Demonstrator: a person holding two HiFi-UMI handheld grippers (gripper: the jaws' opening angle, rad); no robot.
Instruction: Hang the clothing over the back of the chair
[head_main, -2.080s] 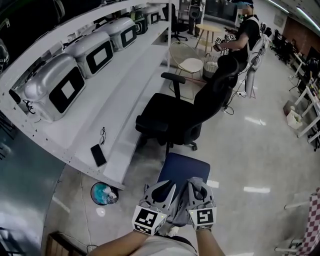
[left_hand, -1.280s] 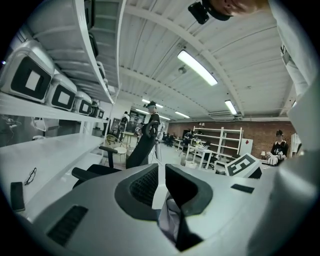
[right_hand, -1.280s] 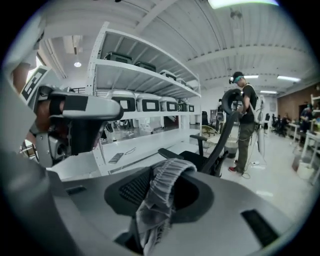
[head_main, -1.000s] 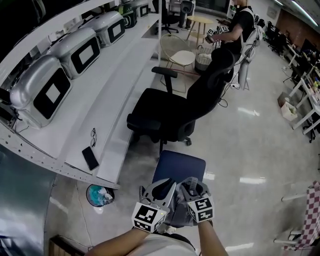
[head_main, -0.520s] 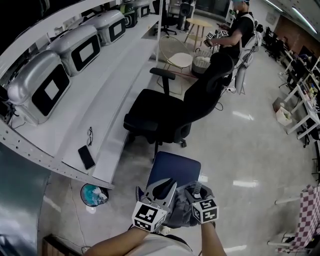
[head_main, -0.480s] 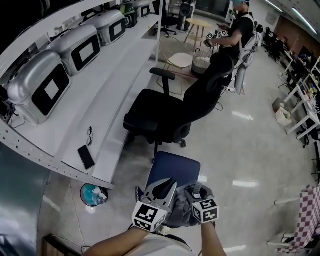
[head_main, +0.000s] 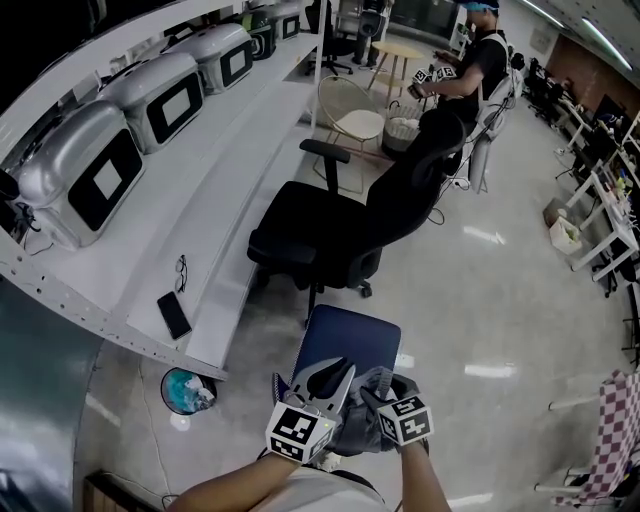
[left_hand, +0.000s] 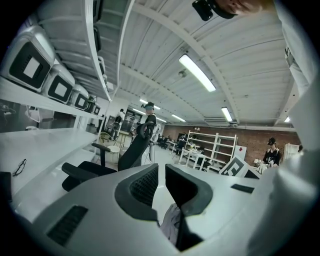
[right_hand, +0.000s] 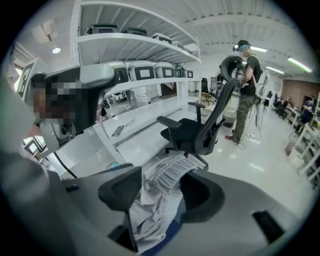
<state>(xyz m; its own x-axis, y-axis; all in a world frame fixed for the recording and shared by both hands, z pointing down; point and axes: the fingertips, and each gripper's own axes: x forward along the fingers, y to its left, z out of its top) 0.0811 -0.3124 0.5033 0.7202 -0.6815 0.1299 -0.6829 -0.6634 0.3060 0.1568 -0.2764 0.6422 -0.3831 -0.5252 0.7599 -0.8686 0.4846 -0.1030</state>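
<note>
Grey clothing (head_main: 358, 428) is bunched between my two grippers at the bottom of the head view, above a blue padded chair seat (head_main: 350, 335). My left gripper (head_main: 330, 372) has its jaws nearly together, and a fold of the clothing (left_hand: 172, 222) is pinched low between them. My right gripper (head_main: 386, 386) is opening. The clothing (right_hand: 160, 195) lies loosely between its wide jaws, and the pads do not press on it. A black office chair (head_main: 345, 225) with a tall back (head_main: 425, 165) stands ahead on the floor, also seen in the right gripper view (right_hand: 200, 132).
A long white bench (head_main: 240, 150) with several grey machines runs along the left, with a phone (head_main: 173, 315) and glasses (head_main: 182, 272) on it. A teal bin (head_main: 190, 390) sits below its edge. A person (head_main: 475, 65) and a wire chair (head_main: 355, 110) are beyond the black chair.
The right gripper's jaws have spread apart around the clothing, and that gripper has tipped down slightly. The left gripper has stayed where it was.
</note>
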